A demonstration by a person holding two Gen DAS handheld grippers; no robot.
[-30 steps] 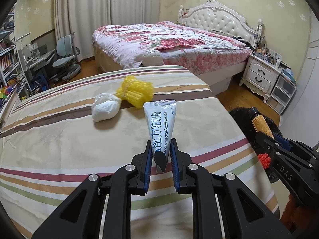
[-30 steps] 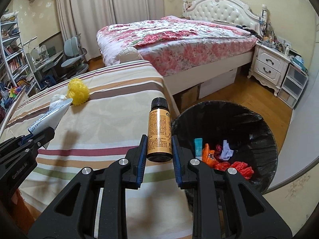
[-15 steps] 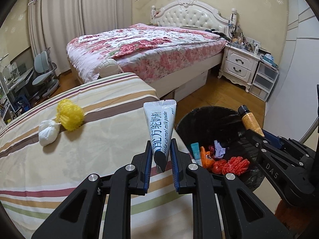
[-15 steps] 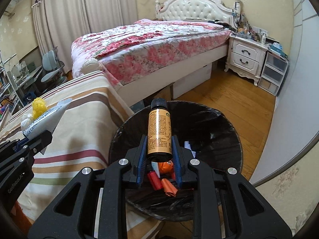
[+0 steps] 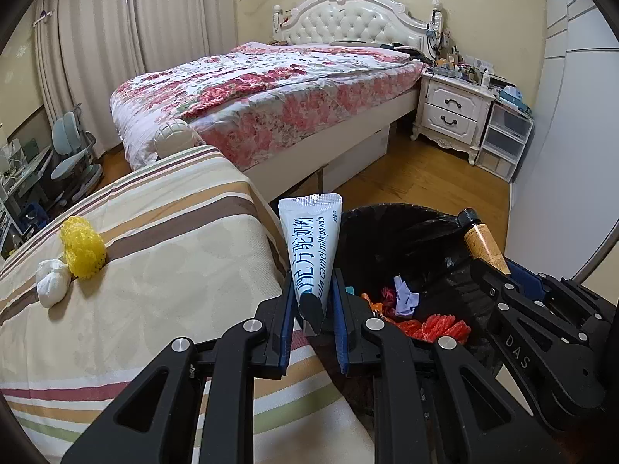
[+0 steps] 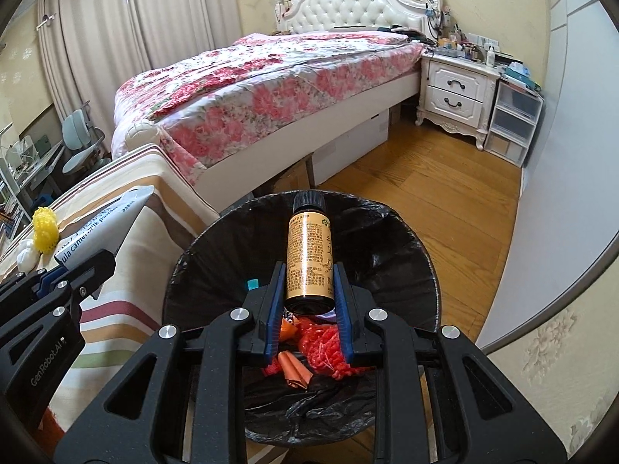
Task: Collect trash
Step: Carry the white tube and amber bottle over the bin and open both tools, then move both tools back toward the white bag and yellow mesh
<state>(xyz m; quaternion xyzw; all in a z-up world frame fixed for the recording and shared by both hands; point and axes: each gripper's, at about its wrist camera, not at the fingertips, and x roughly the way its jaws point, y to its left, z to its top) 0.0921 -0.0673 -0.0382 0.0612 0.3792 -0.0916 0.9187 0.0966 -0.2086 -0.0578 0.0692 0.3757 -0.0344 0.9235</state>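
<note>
Fingers of the right gripper (image 6: pixel 309 301) pinch a rigid, likely slippery bottle (image 6: pixel 308 255) low down, while the left gripper (image 5: pixel 312 311) clamps a soft sachet (image 5: pixel 314 247).

The bin's (image 6: pixel 406 255) near rim and most of its litter lay behind the right gripper (image 6: pixel 309 290); nightstand (image 6: pixel 456 89) clutter beyond the bin was indistinct.

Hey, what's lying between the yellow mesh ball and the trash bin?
Only bare striped bedcover separates the yellow mesh ball from the trash bin, as the left wrist view shows; the white wad sits on the ball's far side.
</note>
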